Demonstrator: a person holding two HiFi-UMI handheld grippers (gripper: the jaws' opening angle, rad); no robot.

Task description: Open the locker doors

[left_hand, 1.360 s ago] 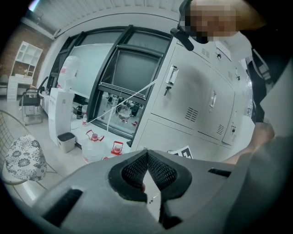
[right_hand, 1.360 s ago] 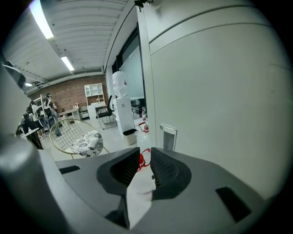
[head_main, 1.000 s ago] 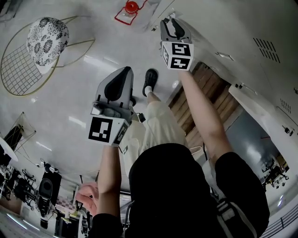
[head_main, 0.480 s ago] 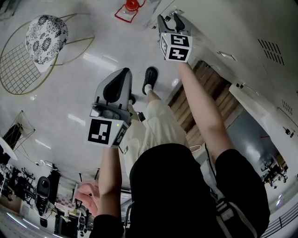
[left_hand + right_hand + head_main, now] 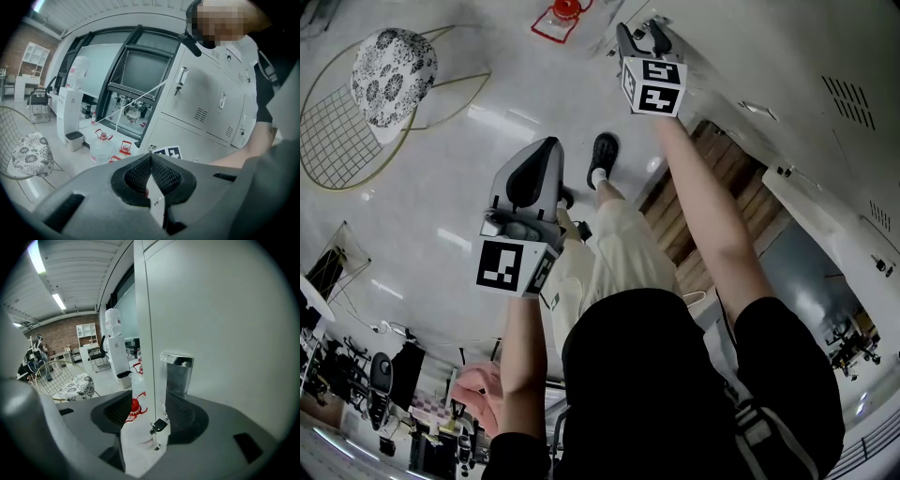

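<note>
Bright, even light from ceiling strip lights (image 5: 36, 256) leaves white glare streaks on the glossy floor (image 5: 502, 120), while all views bow at the edges, with dark vignetted corners in both gripper views.

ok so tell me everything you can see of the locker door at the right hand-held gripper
The locker door is a plain, pale grey panel, metal by its look, standing upright. Near its left edge sits a recessed shiny handle; below that a black-headed key sticks out of the lock. The door's edge stands between the jaws of the right hand-held gripper, which have just been opening; the pads do not press on it. Whether it is already ajar cannot be told.
</note>
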